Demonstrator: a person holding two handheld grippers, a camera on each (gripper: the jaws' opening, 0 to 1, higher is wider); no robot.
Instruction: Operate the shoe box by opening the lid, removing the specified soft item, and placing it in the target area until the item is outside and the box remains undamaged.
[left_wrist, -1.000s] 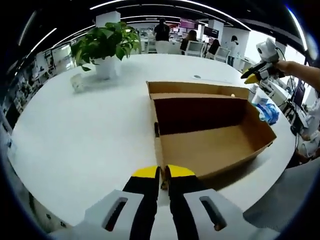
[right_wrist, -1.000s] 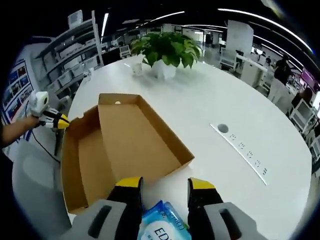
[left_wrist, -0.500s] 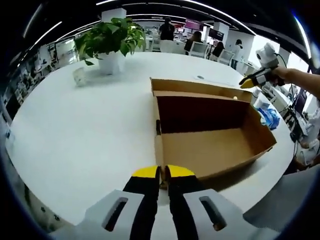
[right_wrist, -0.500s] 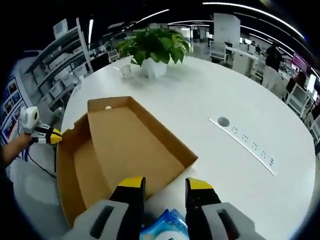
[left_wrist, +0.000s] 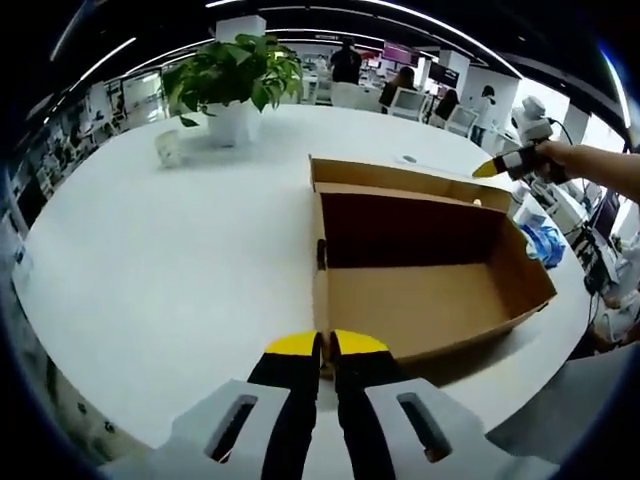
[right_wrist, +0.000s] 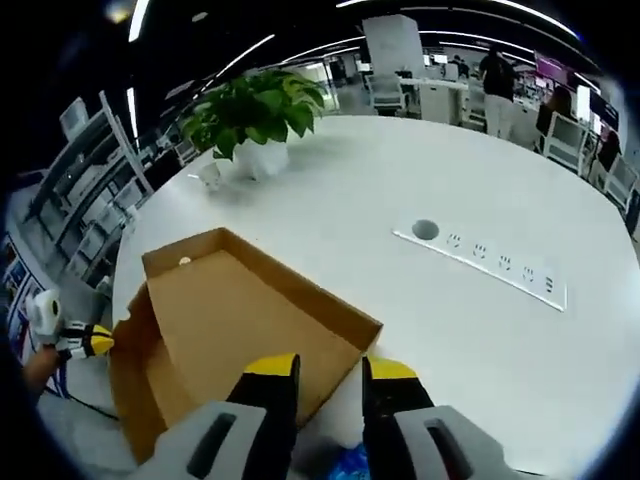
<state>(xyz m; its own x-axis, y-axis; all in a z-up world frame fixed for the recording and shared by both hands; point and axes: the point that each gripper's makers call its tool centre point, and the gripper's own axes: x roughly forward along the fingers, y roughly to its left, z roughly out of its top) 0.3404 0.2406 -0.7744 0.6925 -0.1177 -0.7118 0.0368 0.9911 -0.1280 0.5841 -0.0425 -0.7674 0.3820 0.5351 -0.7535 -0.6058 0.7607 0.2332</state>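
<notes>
Cardboard shoe box (left_wrist: 430, 280) lies open and empty on the white table (left_wrist: 170, 250); left gripper (left_wrist: 326, 347) pinches its near wall; right gripper (right_wrist: 328, 368), apart, mostly hides a blue packet (right_wrist: 350, 466) beside the box

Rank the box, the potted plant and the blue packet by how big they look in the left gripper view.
1. Box, easily the largest.
2. Potted plant; it stands farther off, so its true size is unsure.
3. Blue packet, smallest and partly behind the box.

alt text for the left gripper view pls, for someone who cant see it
An open, empty cardboard shoe box sits on a round white table, with the left hand-held gripper shut at its near wall. The right hand-held gripper hovers past the far right corner above a blue packet; a potted plant stands far left.
</notes>
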